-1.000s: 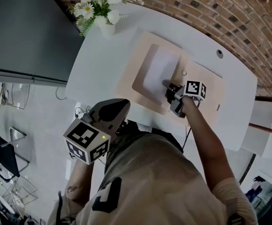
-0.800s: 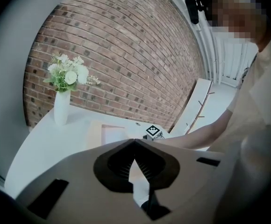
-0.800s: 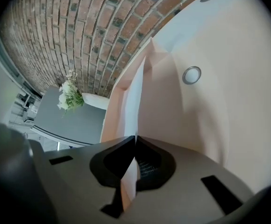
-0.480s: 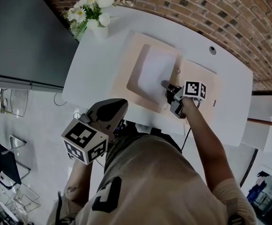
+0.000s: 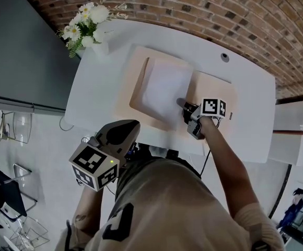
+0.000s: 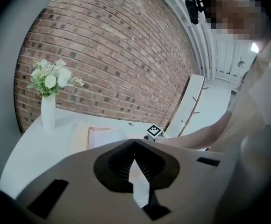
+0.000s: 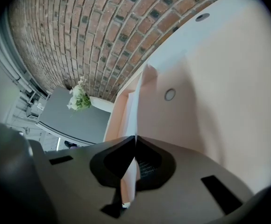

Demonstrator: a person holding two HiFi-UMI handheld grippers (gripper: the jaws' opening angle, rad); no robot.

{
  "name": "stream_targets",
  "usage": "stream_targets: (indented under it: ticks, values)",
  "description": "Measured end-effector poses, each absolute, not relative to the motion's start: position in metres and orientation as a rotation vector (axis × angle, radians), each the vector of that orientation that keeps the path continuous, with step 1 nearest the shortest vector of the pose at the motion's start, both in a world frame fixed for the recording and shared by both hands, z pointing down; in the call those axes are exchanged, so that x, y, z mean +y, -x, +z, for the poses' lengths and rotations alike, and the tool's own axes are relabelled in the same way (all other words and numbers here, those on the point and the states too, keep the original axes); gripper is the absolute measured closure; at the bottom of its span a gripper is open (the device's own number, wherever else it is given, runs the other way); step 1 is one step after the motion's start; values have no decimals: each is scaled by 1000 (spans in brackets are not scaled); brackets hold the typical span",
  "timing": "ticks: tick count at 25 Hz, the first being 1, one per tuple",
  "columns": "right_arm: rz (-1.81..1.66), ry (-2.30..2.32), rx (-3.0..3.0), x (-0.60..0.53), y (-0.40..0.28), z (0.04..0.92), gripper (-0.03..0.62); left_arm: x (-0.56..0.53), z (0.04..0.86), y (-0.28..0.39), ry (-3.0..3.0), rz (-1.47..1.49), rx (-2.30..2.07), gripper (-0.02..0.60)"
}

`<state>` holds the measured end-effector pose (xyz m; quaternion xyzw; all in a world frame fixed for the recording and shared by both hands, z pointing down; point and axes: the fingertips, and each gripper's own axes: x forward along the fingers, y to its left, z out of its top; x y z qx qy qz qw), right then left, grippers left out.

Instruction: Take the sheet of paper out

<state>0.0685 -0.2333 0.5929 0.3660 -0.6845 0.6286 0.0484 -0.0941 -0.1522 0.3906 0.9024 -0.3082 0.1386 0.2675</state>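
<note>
The right gripper is clamped on the near right edge of the sheet of paper, which lies on the open folder mid-table (drawing it clear remains, I judge). The left gripper hangs closed and empty off the near edge.

The sheet of paper you worked with was white, its folder pale peach, the table plain white. The wall was red-brown brick with pale mortar lines. The flowers were white with green leaves, their vase white. Your right gripper was grey, its cube patterned with black-and-white squares. Your shirt was beige with black print.
</note>
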Motion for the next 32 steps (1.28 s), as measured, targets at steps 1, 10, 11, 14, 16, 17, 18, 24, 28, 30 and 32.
stream_targets:
  ticks: [1,10,11,14,16,17,18,24,28,30,32]
  values:
    - [1918,-1113,-2092,-232,-71,592,569,-151,390,91,-2436,377,-831,568]
    - [1930,-1104,-2130,-222,-94,584,569,-138,384,63,-2450,391,-832,568]
    - [1928,-1104,-2135,-222,-96,584,569,-137,384,62,-2451,392,-835,568]
    - [1928,-1096,-2146,-219,-99,583,569,-134,383,58,-2453,398,-844,568]
    - [1929,-1095,-2147,-216,-103,582,569,-132,382,55,-2457,400,-845,568]
    - [1930,-1096,-2148,-216,-105,582,569,-132,382,53,-2460,399,-844,568]
    - [1930,-1099,-2149,-215,-106,581,569,-131,381,52,-2463,399,-843,568]
    - [1929,-1114,-2163,-213,-113,576,570,-131,378,46,-2477,403,-830,568]
    - [1924,-1125,-2170,-211,-118,574,569,-130,377,41,-2487,407,-817,568]
    - [1925,-1128,-2170,-209,-122,574,569,-129,376,39,-2491,410,-812,568]
    - [1925,-1131,-2171,-207,-125,573,569,-128,376,37,-2493,412,-807,568]
